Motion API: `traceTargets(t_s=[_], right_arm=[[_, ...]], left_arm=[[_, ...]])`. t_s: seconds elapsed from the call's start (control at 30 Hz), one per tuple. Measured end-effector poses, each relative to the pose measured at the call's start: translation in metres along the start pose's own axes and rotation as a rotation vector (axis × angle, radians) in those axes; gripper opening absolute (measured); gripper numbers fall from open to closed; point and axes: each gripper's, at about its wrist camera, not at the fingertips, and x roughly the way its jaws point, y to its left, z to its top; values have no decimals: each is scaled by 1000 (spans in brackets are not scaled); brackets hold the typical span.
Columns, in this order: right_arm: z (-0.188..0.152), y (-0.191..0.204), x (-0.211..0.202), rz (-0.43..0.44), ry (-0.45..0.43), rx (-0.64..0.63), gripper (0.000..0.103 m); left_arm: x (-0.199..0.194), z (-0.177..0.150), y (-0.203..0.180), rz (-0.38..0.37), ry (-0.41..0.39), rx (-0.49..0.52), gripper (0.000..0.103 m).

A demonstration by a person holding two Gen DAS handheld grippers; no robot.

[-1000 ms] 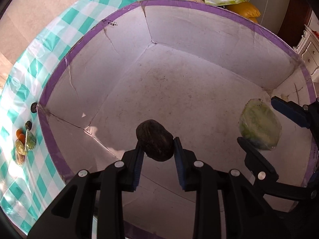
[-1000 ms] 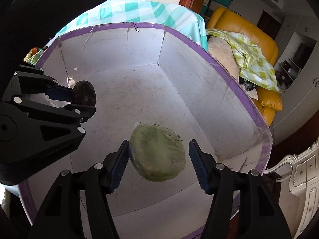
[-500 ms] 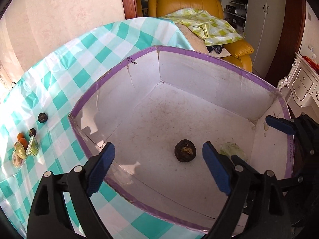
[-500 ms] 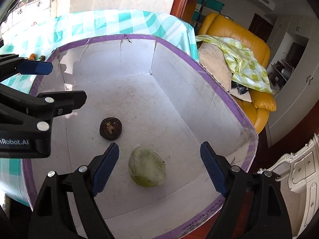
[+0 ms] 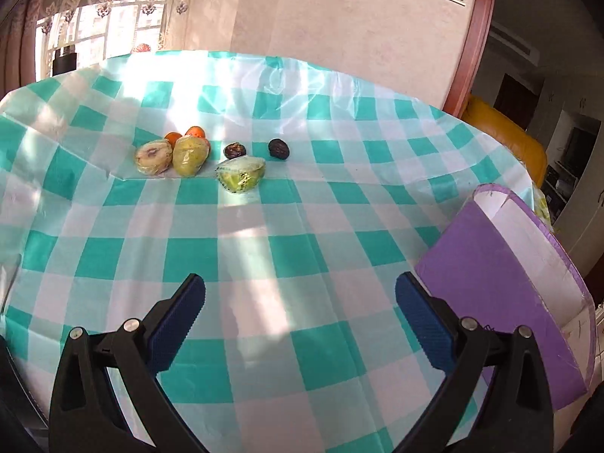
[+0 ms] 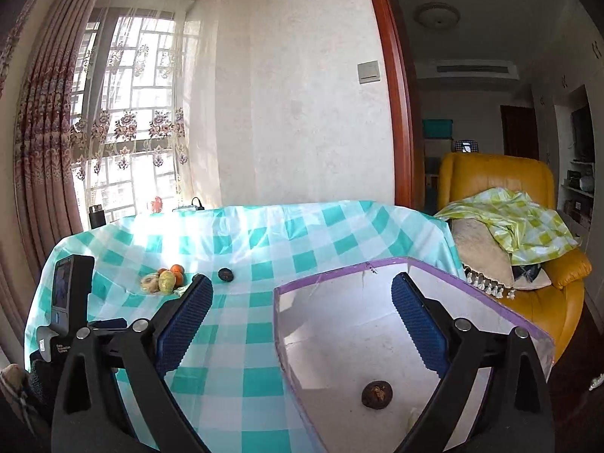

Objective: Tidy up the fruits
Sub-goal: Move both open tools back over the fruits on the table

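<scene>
My left gripper [image 5: 300, 317] is open and empty above the checked tablecloth [image 5: 264, 249]. Far ahead of it lies a cluster of fruit: two wrapped yellow-green fruits [image 5: 190, 155], a wrapped cut green fruit [image 5: 241, 173], small orange fruits [image 5: 196, 131] and two dark round fruits [image 5: 278, 148]. The purple-rimmed box [image 5: 502, 275] stands at its right. My right gripper [image 6: 302, 321] is open and empty above the box [image 6: 377, 268]. A dark fruit [image 6: 376, 395] lies on the box floor. The fruit cluster [image 6: 164, 280] shows far left.
The left handheld device [image 6: 70, 294] is at the left of the right wrist view. A yellow sofa [image 6: 502, 188] with a green checked cloth stands behind the table's right edge. A window with curtains [image 6: 124, 132] is behind the table.
Both grippers lifted out of the box and pulled back. The left one swung left toward the fruit cluster. The dark fruit and green fruit, released earlier, stayed in the box.
</scene>
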Motion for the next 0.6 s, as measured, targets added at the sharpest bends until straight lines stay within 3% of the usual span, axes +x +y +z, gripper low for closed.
traceTargets(t_s=[0.13,0.27,0.4,0.5,0.6], right_arm=[[-20,64,35,53,117,-139,98],[-50,105,76,77,223,-235,98],[-76,121,124,97,343,-230,98],[-86,129,163,104,409,-219,98],[-91,138,205,132,463,-197,98]], left_arm=[[19,-17,59,105,21,-141,101],[25,-23,90,187,-7,-187,101],[23,-22,102,199,-37,-238,101],[35,-21,108,165,22,-269,101],[36,-22,111,151,27,-278,101]])
